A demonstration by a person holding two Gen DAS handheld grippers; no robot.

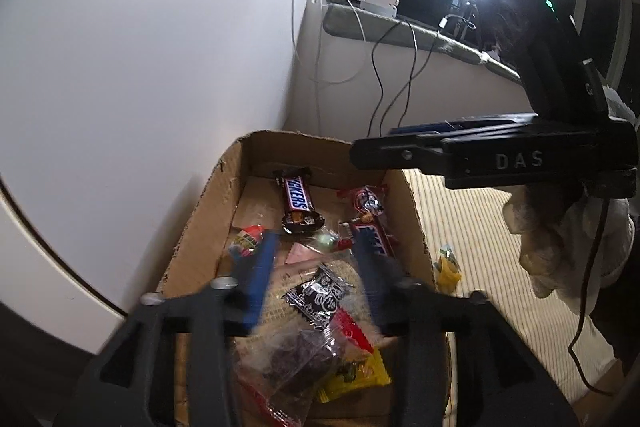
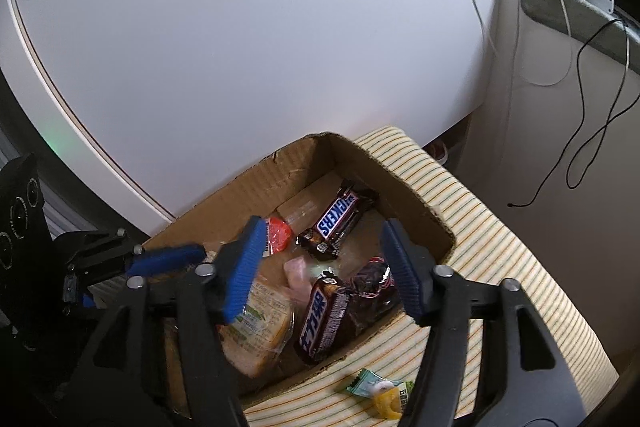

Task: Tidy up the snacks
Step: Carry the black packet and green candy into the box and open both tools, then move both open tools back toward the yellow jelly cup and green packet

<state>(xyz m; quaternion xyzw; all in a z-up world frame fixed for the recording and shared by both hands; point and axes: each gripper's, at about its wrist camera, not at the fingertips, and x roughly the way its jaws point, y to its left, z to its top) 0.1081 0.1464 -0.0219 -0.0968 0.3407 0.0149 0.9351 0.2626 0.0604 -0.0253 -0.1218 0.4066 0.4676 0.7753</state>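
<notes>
My left gripper (image 1: 316, 279) stands over the cardboard box (image 1: 200, 227) with its blue pads parted and nothing pressed between them; the snacks seen in the gap lie below in the box, a black-and-white patterned packet (image 1: 316, 293) and a clear bag of dark pieces (image 1: 296, 359) nearest, with a yellow wrapper (image 1: 360, 375) just beside the bag. My right gripper (image 2: 324, 267) likewise hangs released above the same box, jaws apart, gripping nothing. Between its pads, on the box floor, I note a Snickers bar (image 2: 336, 219) toward the far corner, a second dark bar with white lettering (image 2: 320, 319) nearer to me, a dark crinkled packet (image 2: 372, 287) touching that bar, a small pink sweet (image 2: 298, 275), and a red-topped packet (image 2: 276, 233) behind the left pad. A wrapped sandwich-like pack (image 2: 260, 327) lies at the box's left side, partly under that pad. In the left wrist view, my right gripper (image 1: 400, 143) appears side-on above the box's far right edge, held by a white-gloved hand (image 1: 560, 247). The box sits on a striped cloth (image 2: 500, 267), against a white wall. One snack remains outside the box: a small green-and-yellow wrapped sweet (image 2: 384, 393) on the cloth, just beside the near wall of the box.
</notes>
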